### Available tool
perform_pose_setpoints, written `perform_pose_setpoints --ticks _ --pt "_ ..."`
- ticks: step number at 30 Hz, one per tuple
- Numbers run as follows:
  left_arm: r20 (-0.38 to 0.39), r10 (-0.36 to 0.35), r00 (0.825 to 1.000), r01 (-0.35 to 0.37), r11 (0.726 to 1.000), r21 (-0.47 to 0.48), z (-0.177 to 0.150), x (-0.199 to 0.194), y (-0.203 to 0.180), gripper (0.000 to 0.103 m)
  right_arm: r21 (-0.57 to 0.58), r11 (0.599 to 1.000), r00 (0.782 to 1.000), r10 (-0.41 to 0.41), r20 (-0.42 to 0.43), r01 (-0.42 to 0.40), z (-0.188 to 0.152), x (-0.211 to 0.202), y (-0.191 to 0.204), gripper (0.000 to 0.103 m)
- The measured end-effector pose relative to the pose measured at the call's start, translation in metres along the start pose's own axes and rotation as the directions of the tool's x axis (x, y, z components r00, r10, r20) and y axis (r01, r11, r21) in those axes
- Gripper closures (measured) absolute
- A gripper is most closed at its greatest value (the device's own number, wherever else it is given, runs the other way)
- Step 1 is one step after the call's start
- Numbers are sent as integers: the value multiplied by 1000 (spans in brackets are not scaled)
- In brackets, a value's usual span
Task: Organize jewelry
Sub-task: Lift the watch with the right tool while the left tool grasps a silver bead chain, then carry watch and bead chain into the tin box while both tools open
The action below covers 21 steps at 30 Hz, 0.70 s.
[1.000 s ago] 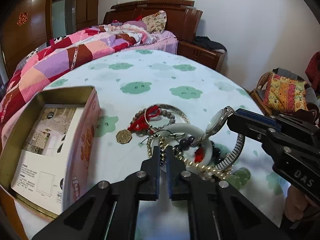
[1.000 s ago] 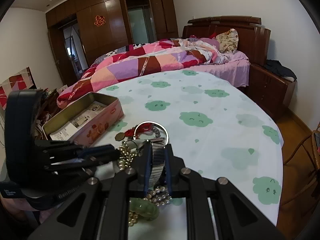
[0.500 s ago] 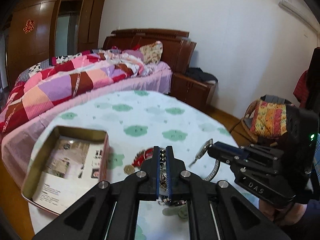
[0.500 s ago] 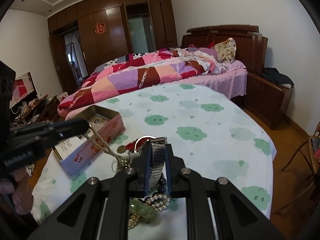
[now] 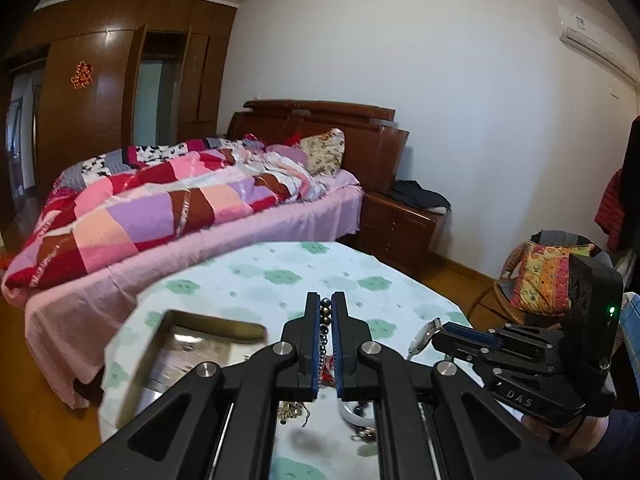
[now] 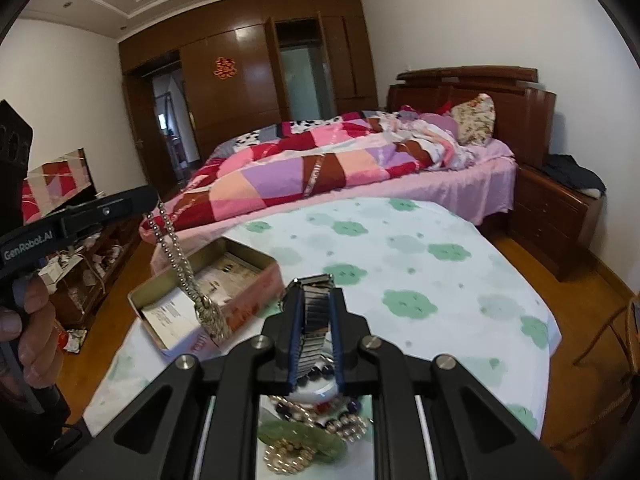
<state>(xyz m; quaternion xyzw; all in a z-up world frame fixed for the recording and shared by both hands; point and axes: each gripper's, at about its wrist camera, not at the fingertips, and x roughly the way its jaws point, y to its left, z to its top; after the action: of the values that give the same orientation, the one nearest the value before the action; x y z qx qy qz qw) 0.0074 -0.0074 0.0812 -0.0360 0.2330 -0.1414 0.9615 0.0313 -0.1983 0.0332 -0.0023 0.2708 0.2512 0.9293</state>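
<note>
Here the left gripper [image 5: 326, 308] is held up high over the table [image 5: 256, 276]. Its two fingers [image 5: 310, 332] are squeezed together on a bead chain [image 5: 325, 316]. From the right wrist view, the chain [image 6: 176, 256] hangs down from the left gripper [image 6: 150, 202] and a clump sits at its low end. The clump dangles in front of the tin [image 6: 256, 284], and you cannot tell if it touches it. A hand [image 6: 28, 332] holds the handle of that gripper.

The right gripper [image 6: 314, 300] has its fingers [image 6: 295, 320] pressed on a watch [image 6: 314, 316]. The metal band sticks up between them. In the left wrist view, the round face of the watch [image 5: 424, 338] pokes out at the tip of the right gripper [image 5: 448, 334], up off the table.

The tin [image 5: 176, 320] is open and lies on the left part of the table, with paper cards inside it. The table wears a white cloth with green blobs.

Below the right gripper lies a pile [image 6: 308, 436] of more jewelry. It has a green stone ring, gold beads, dark beads and a white bangle, all tangled close together.

Behind the table stands a bed [image 6: 360, 168] with a patchwork blanket.
</note>
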Motion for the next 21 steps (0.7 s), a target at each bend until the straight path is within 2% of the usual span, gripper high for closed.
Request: perform_pose_setpoints --ticks 14,21 --pt "71 137 988 -138 990 9 31 -8 46 99 -98 988 993 116 -12 -117 52 31 39 88" --pt "39 193 980 -194 981 8 34 16 72 99 -121 978 984 167 -60 -173 73 63 61 88"
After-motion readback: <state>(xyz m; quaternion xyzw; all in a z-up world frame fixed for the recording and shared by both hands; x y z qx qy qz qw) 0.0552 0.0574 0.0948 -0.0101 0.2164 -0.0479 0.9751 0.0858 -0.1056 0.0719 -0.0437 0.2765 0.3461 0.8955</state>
